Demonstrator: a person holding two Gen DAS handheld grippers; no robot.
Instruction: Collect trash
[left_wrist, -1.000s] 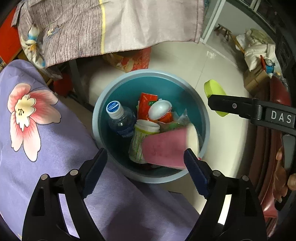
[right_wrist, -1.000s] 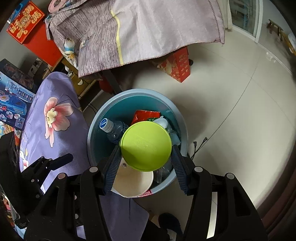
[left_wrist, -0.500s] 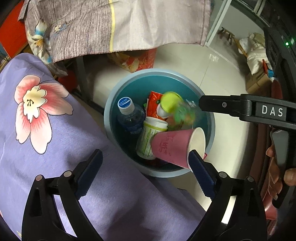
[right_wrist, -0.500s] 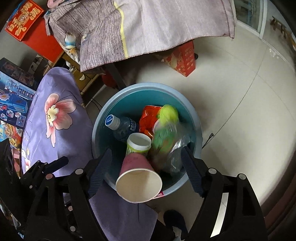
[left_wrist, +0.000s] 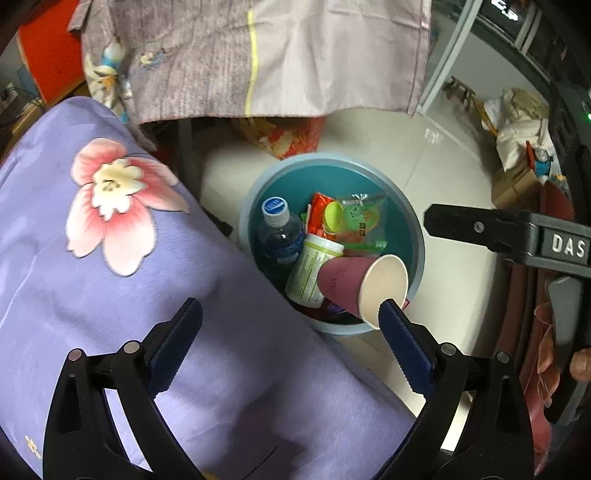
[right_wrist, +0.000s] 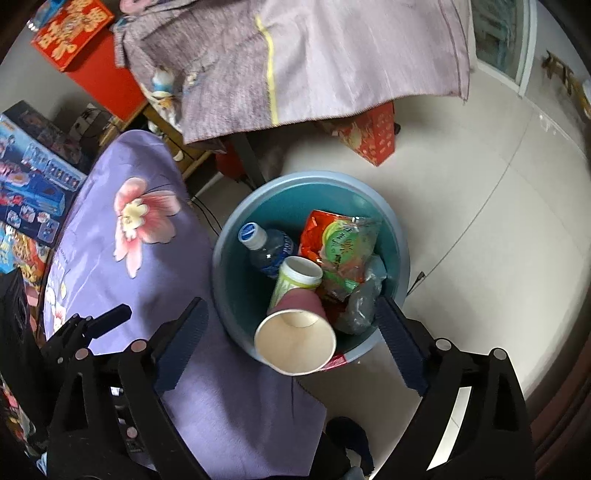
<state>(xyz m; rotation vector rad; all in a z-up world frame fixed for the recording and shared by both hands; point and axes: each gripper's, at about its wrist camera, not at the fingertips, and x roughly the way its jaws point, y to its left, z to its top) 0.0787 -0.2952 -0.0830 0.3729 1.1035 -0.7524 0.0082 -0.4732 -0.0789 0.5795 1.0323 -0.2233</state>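
A round blue bin (left_wrist: 415, 236) (right_wrist: 227, 266) stands on the floor, holding a pink paper cup (left_wrist: 354, 284) (right_wrist: 295, 338), a water bottle (left_wrist: 279, 232) (right_wrist: 267, 247), a white-and-green tub (left_wrist: 312, 267) (right_wrist: 293, 278), a red wrapper (right_wrist: 314, 230) and a green-lidded clear packet (left_wrist: 360, 218) (right_wrist: 343, 243). My left gripper (left_wrist: 290, 345) is open and empty above the purple cloth near the bin's edge. My right gripper (right_wrist: 291, 345) is open and empty over the bin's near rim; one finger of it shows in the left wrist view (left_wrist: 480, 229).
A purple flowered cloth (left_wrist: 110, 258) (right_wrist: 129, 240) covers the surface left of the bin. A grey-pink cloth (left_wrist: 258, 55) (right_wrist: 314, 55) hangs over a table behind. A red box (right_wrist: 373, 136) sits on the tiled floor (right_wrist: 498, 203). Toy boxes (right_wrist: 26, 184) stand at far left.
My right gripper opened and dropped the green-lidded packet into the bin, where it now lies on the red wrapper. Both grippers drew back from the bin a little.
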